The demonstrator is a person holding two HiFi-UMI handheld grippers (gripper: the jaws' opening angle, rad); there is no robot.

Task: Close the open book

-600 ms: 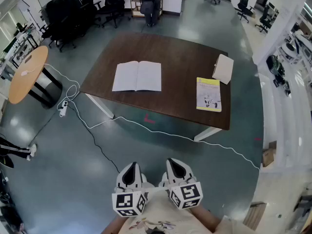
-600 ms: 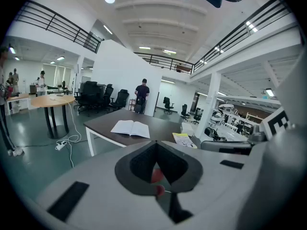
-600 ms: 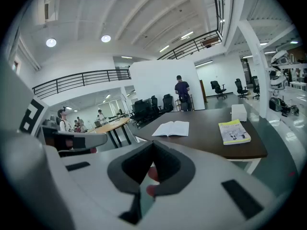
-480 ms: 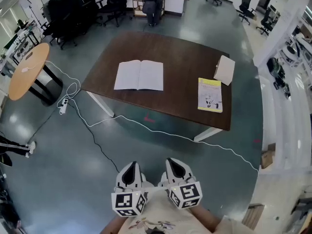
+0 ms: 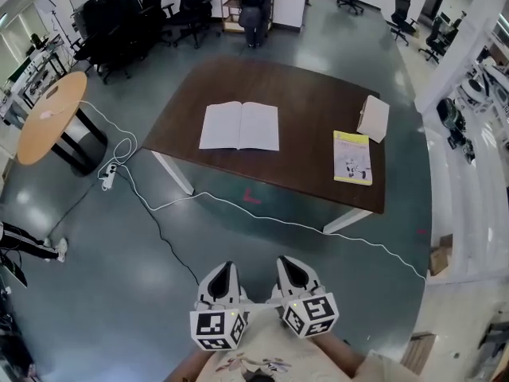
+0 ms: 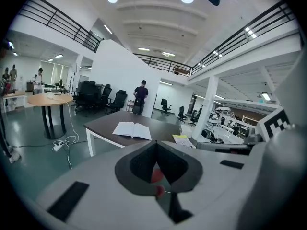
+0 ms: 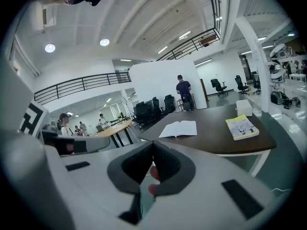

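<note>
Open white-paged book (image 5: 239, 126) lies flat, upper centre of frame, on dark brown bench (image 5: 310, 94), well apart from me. Left hand-held gripper (image 5: 226, 270) and right hand-held gripper (image 5: 287, 266), bottom centre, both closed, empty.

Risks, my judgement: tripping on white floor cable (image 5: 270, 217) crossing my path; closed jaws skidding over pages.

Book's spine and page thickness too small to read. My arms cut off at bottom edge.

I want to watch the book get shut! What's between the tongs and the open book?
Head view: grey floor crossed by a white cable, then the table and its near edge, separates the left tongs and right tongs from the open book.
</note>
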